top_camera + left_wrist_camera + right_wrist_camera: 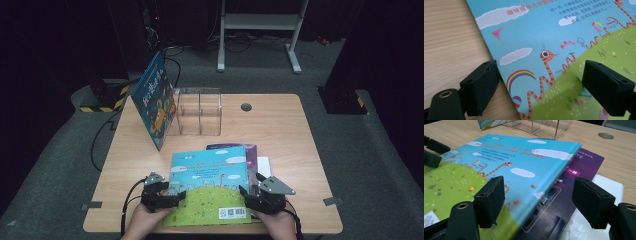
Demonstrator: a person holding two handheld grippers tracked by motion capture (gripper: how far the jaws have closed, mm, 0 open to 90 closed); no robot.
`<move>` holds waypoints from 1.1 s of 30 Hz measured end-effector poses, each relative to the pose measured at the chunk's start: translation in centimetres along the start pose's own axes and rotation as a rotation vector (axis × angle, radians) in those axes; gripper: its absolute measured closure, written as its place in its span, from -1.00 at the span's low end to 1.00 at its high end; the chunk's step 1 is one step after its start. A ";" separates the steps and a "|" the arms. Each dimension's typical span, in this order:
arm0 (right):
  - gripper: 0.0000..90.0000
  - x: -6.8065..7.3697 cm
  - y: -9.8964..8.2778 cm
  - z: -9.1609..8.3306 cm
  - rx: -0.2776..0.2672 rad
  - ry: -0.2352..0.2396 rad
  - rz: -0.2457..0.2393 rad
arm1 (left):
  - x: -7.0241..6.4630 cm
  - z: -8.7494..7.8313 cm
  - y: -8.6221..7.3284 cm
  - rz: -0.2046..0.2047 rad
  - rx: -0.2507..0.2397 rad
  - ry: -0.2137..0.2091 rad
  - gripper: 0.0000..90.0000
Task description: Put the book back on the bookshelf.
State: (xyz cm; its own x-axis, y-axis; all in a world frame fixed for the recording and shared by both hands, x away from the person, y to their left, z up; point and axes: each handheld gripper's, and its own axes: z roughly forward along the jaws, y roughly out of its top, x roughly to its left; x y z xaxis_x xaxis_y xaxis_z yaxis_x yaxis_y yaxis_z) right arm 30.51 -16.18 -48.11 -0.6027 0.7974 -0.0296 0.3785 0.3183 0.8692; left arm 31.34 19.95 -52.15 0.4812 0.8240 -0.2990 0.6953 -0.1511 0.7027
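Note:
A picture book (210,187) with blue sky, a green hill and striped snakes lies cover up at the table's front middle. It rests on a purple book (251,152) and a white book (263,165). My left gripper (172,194) sits at the picture book's left edge. In the left gripper view its jaws (540,68) stand open, one over the wood and one over the cover (564,32). My right gripper (248,192) is at the book's right edge. Its jaws (539,183) are open too, straddling that edge (506,162) above the purple book (579,167). Neither pair of pads presses on anything.
A blue book (156,100) stands tilted against a clear acrylic holder (199,111) at the back left of the wooden table (280,130). A round cable hole (246,106) lies behind the holder. A person's hands enter at the front edge. A metal stand is on the floor beyond.

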 end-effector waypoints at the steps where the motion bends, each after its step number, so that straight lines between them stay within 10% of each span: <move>1: -0.42 0.0 0.0 0.0 0.002 0.000 0.000 | -0.2 0.2 0.1 0.006 0.003 -0.001 -0.69; 33: -0.57 -2.4 0.6 -1.0 0.090 0.026 0.166 | -2.5 2.1 0.5 0.032 -0.038 -0.043 -0.73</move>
State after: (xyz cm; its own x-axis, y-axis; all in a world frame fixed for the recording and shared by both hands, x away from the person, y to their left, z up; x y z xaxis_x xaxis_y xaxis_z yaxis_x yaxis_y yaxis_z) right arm 31.52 -18.40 -47.02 -0.5441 0.8297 0.1245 0.5350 0.2287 0.8133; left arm 31.63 16.66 -52.37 0.5261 0.7946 -0.3030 0.6590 -0.1558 0.7358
